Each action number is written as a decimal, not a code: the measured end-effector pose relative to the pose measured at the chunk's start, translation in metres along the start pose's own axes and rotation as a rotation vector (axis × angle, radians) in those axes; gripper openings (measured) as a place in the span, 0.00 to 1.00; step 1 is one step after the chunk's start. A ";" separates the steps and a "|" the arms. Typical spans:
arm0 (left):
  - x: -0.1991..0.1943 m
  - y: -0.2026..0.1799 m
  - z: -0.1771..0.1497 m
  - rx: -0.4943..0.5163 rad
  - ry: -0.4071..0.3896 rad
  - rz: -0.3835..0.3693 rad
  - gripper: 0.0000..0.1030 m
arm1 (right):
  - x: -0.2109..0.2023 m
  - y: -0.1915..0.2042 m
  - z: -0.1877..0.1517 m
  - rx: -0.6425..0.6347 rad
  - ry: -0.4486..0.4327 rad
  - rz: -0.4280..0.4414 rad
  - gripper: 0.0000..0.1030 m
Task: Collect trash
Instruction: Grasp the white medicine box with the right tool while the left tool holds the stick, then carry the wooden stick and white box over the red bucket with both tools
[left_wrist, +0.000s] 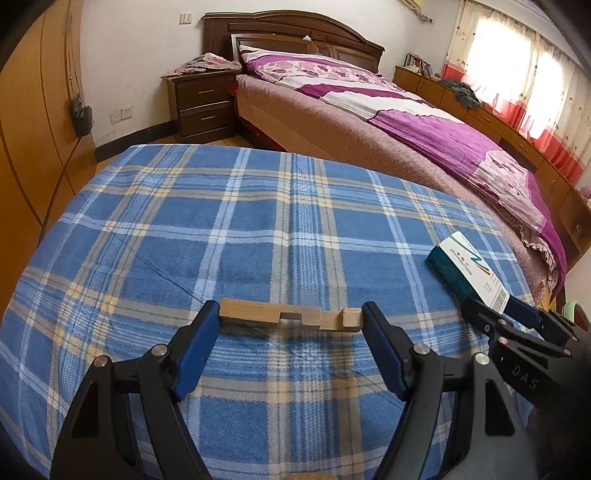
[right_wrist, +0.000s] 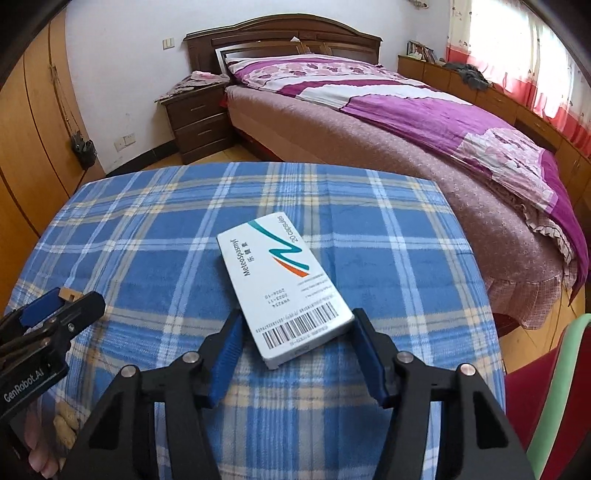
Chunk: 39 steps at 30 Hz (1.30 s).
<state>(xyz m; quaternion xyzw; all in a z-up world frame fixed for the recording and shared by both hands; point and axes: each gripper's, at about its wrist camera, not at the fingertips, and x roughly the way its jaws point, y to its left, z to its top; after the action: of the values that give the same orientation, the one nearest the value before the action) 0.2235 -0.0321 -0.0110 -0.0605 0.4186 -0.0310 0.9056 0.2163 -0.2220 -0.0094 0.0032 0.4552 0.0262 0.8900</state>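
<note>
A notched wooden block (left_wrist: 291, 318) lies on the blue plaid cloth (left_wrist: 258, 229). My left gripper (left_wrist: 291, 321) is open, its blue pads at either end of the block. A white medicine box (right_wrist: 282, 291) with a teal stripe and barcode lies on the cloth. My right gripper (right_wrist: 295, 332) is open, its pads on either side of the box's near end. The box (left_wrist: 465, 269) and the right gripper (left_wrist: 495, 314) also show at the right of the left wrist view. The left gripper (right_wrist: 62, 302) with the block (right_wrist: 70, 293) shows at the left of the right wrist view.
Peanuts (right_wrist: 66, 424) lie on the cloth near its front left edge. A bed (left_wrist: 424, 122) with a purple quilt stands behind the table. A dark nightstand (left_wrist: 203, 103) stands at the back, wardrobes (left_wrist: 33, 122) at the left, a red and green chair (right_wrist: 554, 387) at the right.
</note>
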 end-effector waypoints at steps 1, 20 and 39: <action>0.000 0.000 0.000 0.001 0.000 -0.001 0.75 | -0.002 -0.001 -0.002 0.005 -0.001 0.001 0.59; -0.046 -0.022 -0.002 0.059 -0.047 -0.099 0.75 | -0.096 -0.050 -0.076 0.279 -0.068 0.097 0.58; -0.129 -0.074 -0.033 0.137 -0.043 -0.258 0.75 | -0.203 -0.094 -0.134 0.419 -0.230 0.101 0.58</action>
<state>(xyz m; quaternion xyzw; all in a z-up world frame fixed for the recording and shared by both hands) 0.1142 -0.0945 0.0756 -0.0524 0.3849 -0.1744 0.9048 -0.0070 -0.3288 0.0734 0.2135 0.3456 -0.0249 0.9134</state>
